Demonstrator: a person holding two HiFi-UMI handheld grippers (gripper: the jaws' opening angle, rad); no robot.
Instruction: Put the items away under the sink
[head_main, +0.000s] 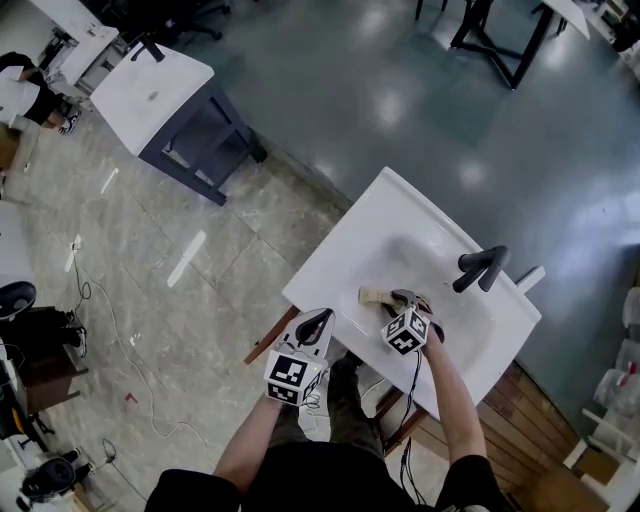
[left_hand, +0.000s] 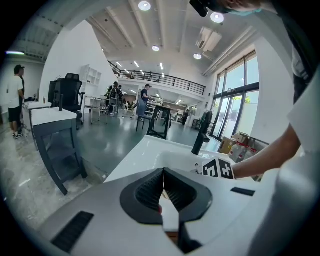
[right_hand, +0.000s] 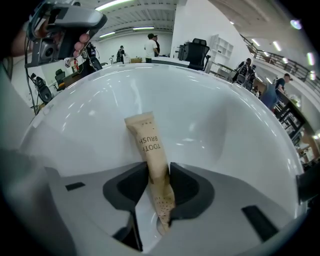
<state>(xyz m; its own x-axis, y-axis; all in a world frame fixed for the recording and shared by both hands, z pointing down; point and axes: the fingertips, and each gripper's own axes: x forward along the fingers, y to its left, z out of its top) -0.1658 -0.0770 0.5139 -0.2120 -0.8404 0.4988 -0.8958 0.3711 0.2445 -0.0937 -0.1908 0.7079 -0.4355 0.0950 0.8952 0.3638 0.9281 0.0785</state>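
A tan toothbrush packet (right_hand: 150, 150) sticks out between the jaws of my right gripper (right_hand: 159, 172), which is shut on it over the white sink basin (right_hand: 215, 130). In the head view the packet (head_main: 376, 296) points left from that gripper (head_main: 402, 300) inside the sink (head_main: 400, 250). My left gripper (head_main: 315, 325) hangs off the sink's front left edge, its jaws pressed together with nothing between them. The same shut left gripper (left_hand: 163, 186) shows in its own view, aimed along the sink top toward the black faucet (left_hand: 202, 134).
The black faucet (head_main: 482, 268) stands at the sink's back right. A wooden cabinet frame (head_main: 268, 338) shows under the sink. A white table with a dark base (head_main: 170, 105) stands back left. Cables (head_main: 120, 340) trail on the floor at left.
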